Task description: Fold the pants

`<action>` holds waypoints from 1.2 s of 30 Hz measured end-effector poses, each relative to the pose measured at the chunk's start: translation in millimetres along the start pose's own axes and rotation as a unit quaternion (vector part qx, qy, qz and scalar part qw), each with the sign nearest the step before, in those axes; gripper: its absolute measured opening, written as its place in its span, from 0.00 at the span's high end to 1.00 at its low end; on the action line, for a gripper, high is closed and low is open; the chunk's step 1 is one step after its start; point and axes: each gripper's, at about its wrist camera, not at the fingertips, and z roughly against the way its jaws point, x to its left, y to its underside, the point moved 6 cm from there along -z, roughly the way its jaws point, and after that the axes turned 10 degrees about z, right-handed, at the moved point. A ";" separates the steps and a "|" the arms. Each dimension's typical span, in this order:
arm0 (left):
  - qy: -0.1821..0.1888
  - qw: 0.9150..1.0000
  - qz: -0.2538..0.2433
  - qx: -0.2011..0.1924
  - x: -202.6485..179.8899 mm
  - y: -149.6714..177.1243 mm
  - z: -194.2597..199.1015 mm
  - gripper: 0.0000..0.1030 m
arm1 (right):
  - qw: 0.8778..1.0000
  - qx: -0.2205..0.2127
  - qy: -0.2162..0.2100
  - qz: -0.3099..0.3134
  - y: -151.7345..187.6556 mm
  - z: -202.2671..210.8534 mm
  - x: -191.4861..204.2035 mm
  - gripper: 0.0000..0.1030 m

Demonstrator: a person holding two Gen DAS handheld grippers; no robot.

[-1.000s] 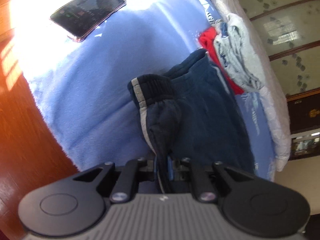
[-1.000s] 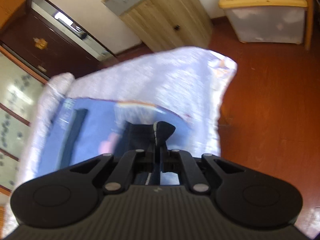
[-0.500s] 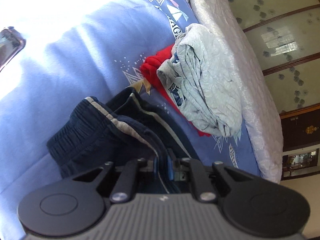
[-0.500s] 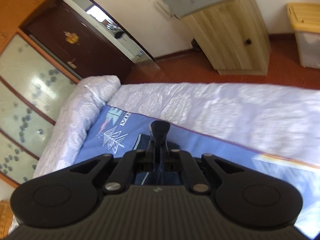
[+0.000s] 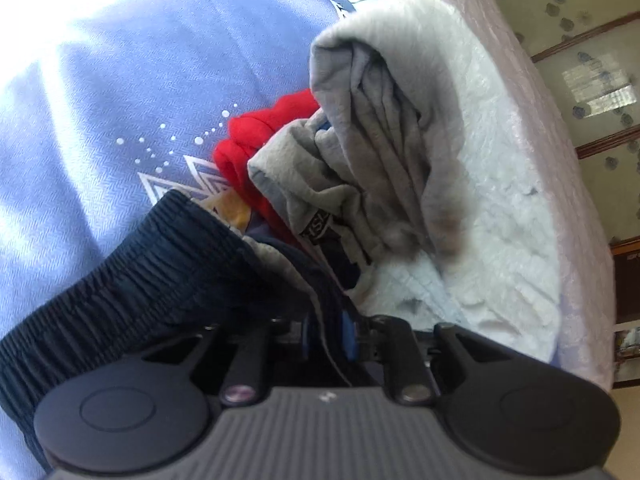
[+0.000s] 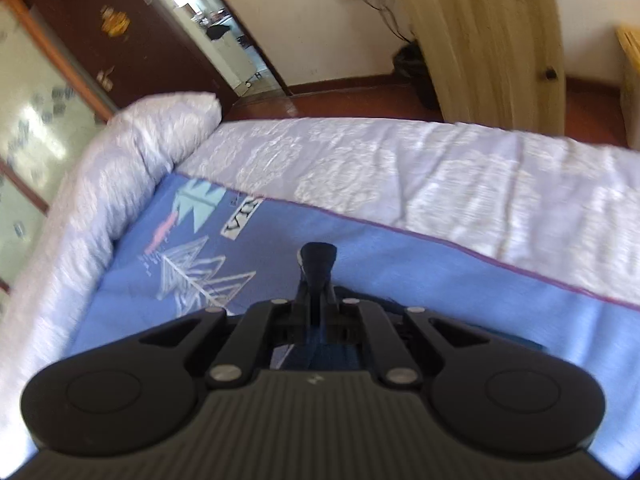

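The navy pants [image 5: 160, 280] with a ribbed waistband and a grey side stripe lie bunched on the blue blanket [image 5: 100, 100]. My left gripper [image 5: 326, 336] is shut on the navy fabric, which runs between its blue pads. My right gripper [image 6: 318, 280] is shut on another part of the pants [image 6: 318, 258]; a dark fold sticks up past its fingertips, over the blue blanket [image 6: 400, 264].
A grey garment [image 5: 360, 160] lies on a red one [image 5: 252, 148] just beyond the pants, against the white quilt [image 5: 500, 200]. In the right wrist view the white quilt [image 6: 400, 160] borders the blanket, with a wooden cabinet [image 6: 488, 40] and dark door behind.
My left gripper has carried the pants toward the grey and red pile, which now looks much closer. My right gripper has swung and lowered toward the blanket, still holding the fabric.
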 end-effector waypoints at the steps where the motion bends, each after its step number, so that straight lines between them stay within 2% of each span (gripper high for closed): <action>1: -0.011 1.000 -0.009 0.004 -0.3 3.3 -7.6 0.73 | 1.000 0.003 0.006 0.012 5.8 -4.5 4.2 0.82; 2: -0.010 1.000 -0.013 0.006 -0.1 7.1 -11.0 0.70 | 1.000 0.007 0.007 0.020 10.2 -6.7 6.4 0.74; 3: -0.002 1.000 -0.017 0.005 -0.2 10.0 -9.9 0.65 | 1.000 0.005 0.003 0.020 13.7 -4.7 6.4 0.58; 4: 0.009 1.000 -0.023 0.007 -0.4 13.1 -6.4 0.54 | 1.000 -0.006 -0.004 0.014 14.8 0.8 5.3 0.56; 6: 0.021 0.999 -0.034 0.013 3.7 18.0 6.4 0.44 | 0.999 -0.035 -0.023 0.003 13.0 16.2 1.4 0.56; 9: 0.043 0.998 -0.048 0.013 17.6 20.4 38.1 0.44 | 0.998 -0.055 -0.029 0.002 5.8 43.1 -20.7 0.56; 13: 0.079 0.995 -0.063 0.000 44.4 21.5 83.4 0.44 | 0.997 -0.054 -0.040 -0.023 7.5 74.7 -69.0 0.56; 16: 0.086 0.994 -0.062 -0.012 71.6 21.6 110.0 0.44 | 0.997 -0.037 -0.047 -0.046 23.5 90.6 -106.3 0.56; 18: 0.086 0.995 -0.057 -0.011 87.1 26.2 115.0 0.44 | 0.995 -0.020 -0.069 -0.064 33.4 91.8 -120.1 0.56; 21: 0.076 0.996 -0.052 -0.001 107.3 39.0 116.4 0.44 | 0.992 -0.004 -0.108 -0.070 37.6 90.4 -116.1 0.56; 24: 0.069 0.996 -0.062 0.015 114.5 56.4 109.6 0.44 | 0.991 0.005 -0.121 -0.059 37.6 76.3 -94.4 0.57; 26: 0.069 0.995 -0.074 0.023 114.5 68.2 105.9 0.44 | 0.990 0.011 -0.129 -0.055 39.4 60.7 -80.0 0.59; 30: 0.081 0.990 -0.110 0.042 102.3 94.3 100.3 0.44 | 0.994 0.041 -0.092 -0.041 51.5 21.0 -60.9 0.62; 32: 0.086 0.984 -0.143 0.058 91.8 110.4 97.2 0.44 | 0.995 0.054 -0.078 -0.042 56.7 7.8 -58.7 0.80; 33: 0.087 0.981 -0.162 0.063 87.3 118.7 97.2 0.44 | 0.996 0.054 -0.065 -0.035 56.9 7.3 -59.6 0.95; 34: 0.088 0.977 -0.182 0.066 82.6 126.6 97.5 0.44 | 0.996 0.050 -0.062 -0.030 56.1 10.4 -58.6 0.95; 36: 0.091 0.971 -0.211 0.070 75.9 138.0 98.3 0.44 | 0.997 0.011 -0.069 -0.022 50.8 30.5 -58.7 0.95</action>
